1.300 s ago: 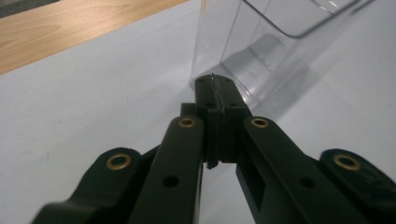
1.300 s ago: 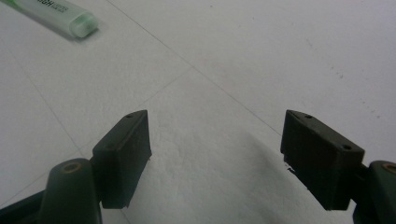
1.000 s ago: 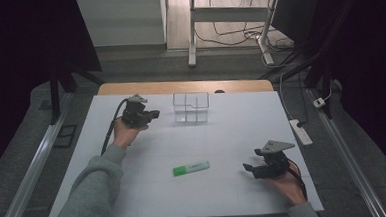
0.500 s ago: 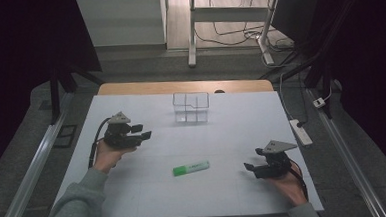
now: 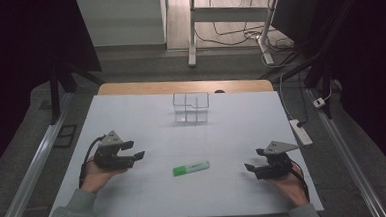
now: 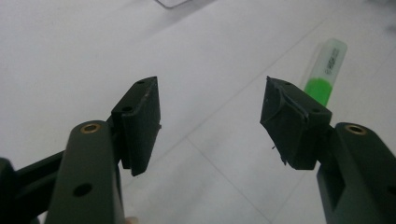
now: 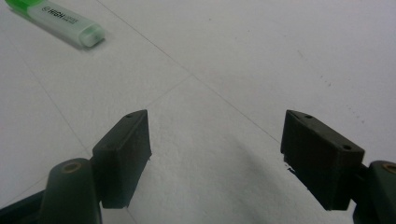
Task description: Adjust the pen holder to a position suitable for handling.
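Observation:
A green highlighter lies flat on the white table, between the two hands. My left gripper rests at the table's left, open, its jaws pointing right toward the pen; its own view shows the highlighter just beyond the right jaw. My right gripper sits at the right, open and empty, jaws pointing left. In its view the highlighter lies at the top left, well ahead of the jaws. A clear, wire-edged box with compartments stands at the table's far middle.
A white power strip lies along the table's right edge. Metal rails run down both sides of the table. Chair legs and cables occupy the floor beyond the far edge.
My left gripper has drawn back from beside the clear box toward the near left of the table, ending left of the highlighter. The right gripper has hardly moved.

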`<act>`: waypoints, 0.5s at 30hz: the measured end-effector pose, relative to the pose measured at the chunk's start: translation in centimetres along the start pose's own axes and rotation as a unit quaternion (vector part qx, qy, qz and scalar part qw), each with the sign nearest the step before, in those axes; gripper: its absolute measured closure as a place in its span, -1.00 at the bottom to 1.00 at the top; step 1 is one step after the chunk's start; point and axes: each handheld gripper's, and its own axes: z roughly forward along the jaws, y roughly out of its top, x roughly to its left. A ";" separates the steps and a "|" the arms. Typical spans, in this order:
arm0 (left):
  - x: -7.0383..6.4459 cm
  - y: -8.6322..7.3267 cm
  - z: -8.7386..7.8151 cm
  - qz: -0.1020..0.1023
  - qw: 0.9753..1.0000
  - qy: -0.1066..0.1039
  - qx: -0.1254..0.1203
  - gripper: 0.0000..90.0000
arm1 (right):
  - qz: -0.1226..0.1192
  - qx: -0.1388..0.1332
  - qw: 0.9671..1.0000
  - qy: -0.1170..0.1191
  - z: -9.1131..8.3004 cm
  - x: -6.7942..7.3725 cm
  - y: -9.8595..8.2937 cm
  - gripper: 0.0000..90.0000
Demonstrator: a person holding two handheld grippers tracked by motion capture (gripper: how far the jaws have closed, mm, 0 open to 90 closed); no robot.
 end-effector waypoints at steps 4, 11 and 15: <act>-0.2 -1.1 -0.5 0.006 1.000 0.009 0.006 -0.18 | 0.000 -0.002 1.000 -0.004 -0.2 -0.1 0.0 -0.48; -0.2 -2.8 -0.9 0.004 1.000 0.010 0.008 -0.20 | -0.004 -0.006 1.000 -0.004 -0.3 -0.1 0.0 -0.48; 0.0 -2.8 -0.8 0.004 1.000 0.014 0.005 -0.21 | -0.008 -0.012 1.000 -0.001 -0.3 0.0 0.1 -0.47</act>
